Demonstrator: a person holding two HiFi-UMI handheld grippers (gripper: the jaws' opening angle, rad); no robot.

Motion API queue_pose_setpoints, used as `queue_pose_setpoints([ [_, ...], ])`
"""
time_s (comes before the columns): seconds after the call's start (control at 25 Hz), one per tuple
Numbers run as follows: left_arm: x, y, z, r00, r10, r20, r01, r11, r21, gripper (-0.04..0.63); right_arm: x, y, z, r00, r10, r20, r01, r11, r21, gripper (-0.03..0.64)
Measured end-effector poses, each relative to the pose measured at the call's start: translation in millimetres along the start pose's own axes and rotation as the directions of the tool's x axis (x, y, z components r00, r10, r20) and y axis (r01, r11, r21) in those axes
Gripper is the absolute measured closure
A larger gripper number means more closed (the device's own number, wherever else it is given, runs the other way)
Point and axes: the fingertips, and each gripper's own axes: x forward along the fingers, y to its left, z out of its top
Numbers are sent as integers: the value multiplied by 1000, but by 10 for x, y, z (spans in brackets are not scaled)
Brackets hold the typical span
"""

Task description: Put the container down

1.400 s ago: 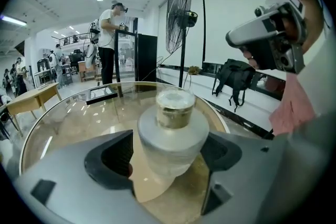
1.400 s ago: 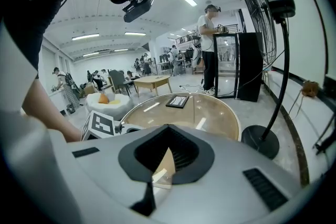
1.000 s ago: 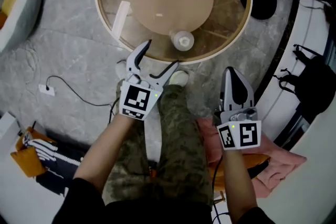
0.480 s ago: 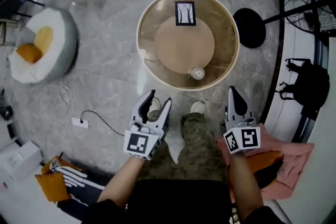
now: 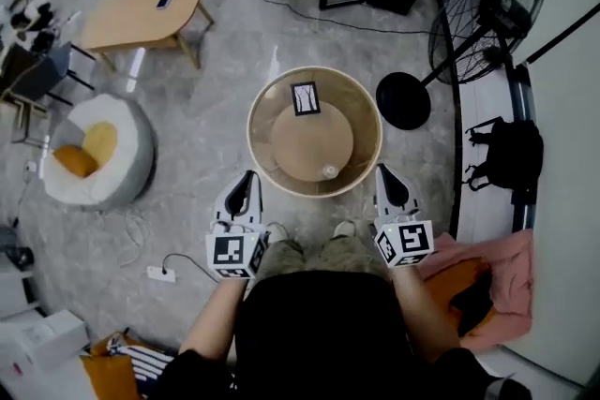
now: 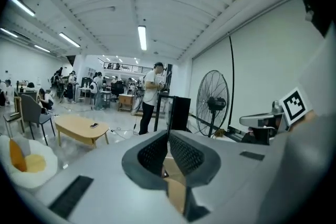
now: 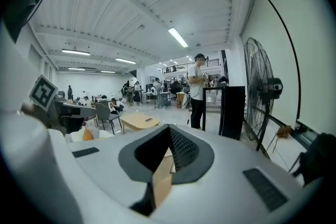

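Observation:
The container (image 5: 329, 171), a small clear cup, stands upright on the round glass table (image 5: 272, 108), near the table's front edge. No gripper touches it. In the head view my left gripper (image 5: 247, 180) hovers left of the table's near rim, jaws shut with nothing between them. My right gripper (image 5: 382, 173) hangs at the table's right near rim, also shut and empty. In the left gripper view the left gripper's (image 6: 168, 135) pads meet along a thin line. The right gripper view shows the right gripper (image 7: 169, 130) closed the same way.
A framed picture card (image 5: 305, 98) lies on the table's far side. A standing fan (image 5: 487, 0) with a black base (image 5: 403, 100) is at the right. A low wooden table (image 5: 141, 14), a beanbag (image 5: 94, 150), a black bag (image 5: 506, 155) and pink cloth (image 5: 487, 267) surround me.
The left jaws went from wide open to shut. The head view has pulled up and back, so the table and container look smaller and both grippers sit farther from the container.

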Motion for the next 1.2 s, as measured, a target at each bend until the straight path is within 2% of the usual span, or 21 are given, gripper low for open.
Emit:
queue_pose_setpoints([
  [0.16, -65, -273, 509, 998, -7, 64, 6, 1000, 19, 563, -237, 25, 537, 997, 26, 73, -23, 999, -44, 595],
  [0.36, -106, -616, 807, 995, 6, 97, -8, 1000, 19, 563, -468, -212, 915, 994, 37, 104, -29, 996, -84, 595],
  [0.76, -121, -1193, 1021, 990, 43, 131, -47, 998, 30, 563, -770, -772, 904, 997, 35, 68, -29, 996, -85, 595],
  [1.2, -88, -1680, 845, 988, 106, 112, -110, 993, 30, 563, -873, -1145, 815, 993, 91, 78, -85, 994, -70, 595],
])
